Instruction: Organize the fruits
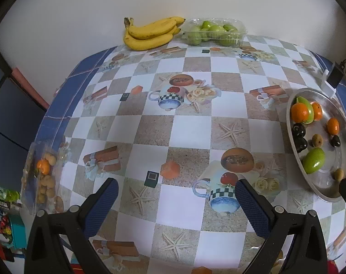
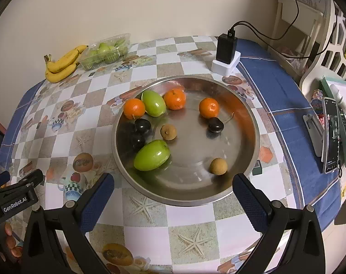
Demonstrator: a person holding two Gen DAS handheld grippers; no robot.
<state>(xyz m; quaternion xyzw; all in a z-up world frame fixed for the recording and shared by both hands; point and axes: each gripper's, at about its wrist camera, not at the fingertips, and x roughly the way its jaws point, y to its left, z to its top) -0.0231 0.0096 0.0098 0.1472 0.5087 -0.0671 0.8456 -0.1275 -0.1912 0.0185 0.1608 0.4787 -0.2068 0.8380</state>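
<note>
Right wrist view: the right hand-held gripper (image 2: 173, 187) hangs low over the bench (image 2: 191, 217) with its two blue pads spread wide and nothing between them. The near rim of the metal bowl (image 2: 186, 202) sits right in that gap, so the mixed fruit lies straight ahead of this hand.

Nearest inside the bowl are a small brown longan (image 2: 218, 166), ahead and a little right, and a large green fruit (image 2: 151, 155), ahead and a little left, its long axis slanting from near-left to far-right. Beyond them lie two dark plums (image 2: 139, 133) against the left wall, a second longan (image 2: 168, 132), a dark cherry (image 2: 215, 125), then three tangerines (image 2: 209, 107) and another green fruit (image 2: 153, 103) standing nearly on end at the far side.

The left hand-held gripper (image 1: 176, 202) is equally wide and empty, aimed at open cloth. From it the bowl lies well off to the right, and a clear bag of longans with one tangerine (image 1: 43, 178) sits near on its left.

Against the wall, far from both, rest the bananas (image 2: 63, 64) and a clear tray of green fruit (image 2: 105, 51).

I'd judge the right hand better placed for the next pick, probably the near longan.
</note>
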